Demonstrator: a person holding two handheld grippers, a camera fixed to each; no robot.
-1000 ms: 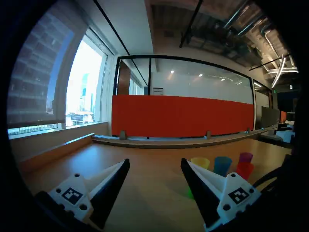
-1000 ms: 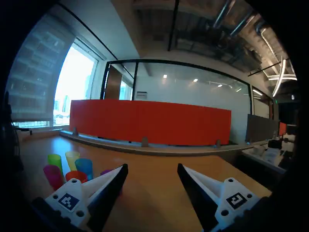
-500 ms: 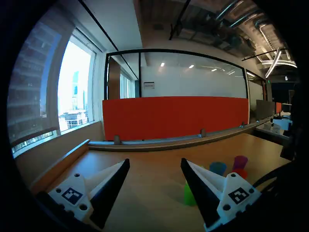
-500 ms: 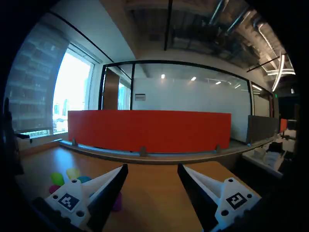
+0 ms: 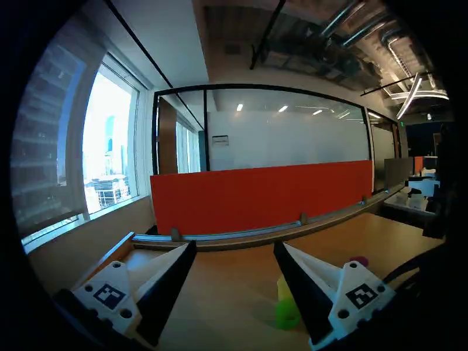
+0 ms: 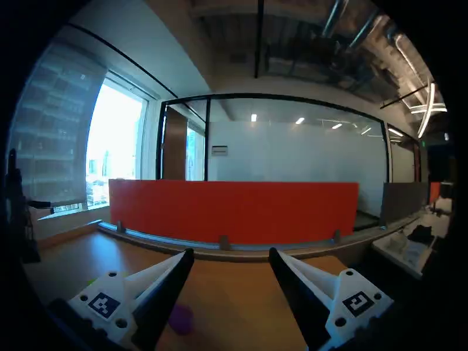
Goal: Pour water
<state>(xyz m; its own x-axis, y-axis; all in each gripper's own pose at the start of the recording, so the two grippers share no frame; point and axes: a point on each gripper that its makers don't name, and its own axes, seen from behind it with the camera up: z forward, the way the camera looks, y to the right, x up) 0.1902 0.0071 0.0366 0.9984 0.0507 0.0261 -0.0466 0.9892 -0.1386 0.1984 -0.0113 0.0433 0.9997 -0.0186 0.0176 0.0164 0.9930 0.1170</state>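
In the left gripper view my left gripper stands open above the wooden table, with nothing between its fingers. A green cup and a yellow cup peek out beside the right finger, and a purple cup's rim shows farther right. In the right gripper view my right gripper is open and empty too. A purple cup sits low beside its left finger, and a sliver of a green cup shows at the far left.
An orange divider panel runs along the table's far edge, with a glass wall behind it. Large windows line the left side. A neighbouring desk with objects lies to the right.
Both cameras have tilted upward and come lower, so the cluster of coloured cups has sunk toward the bottom of each view and is mostly hidden behind the fingers. Both grippers stay open.
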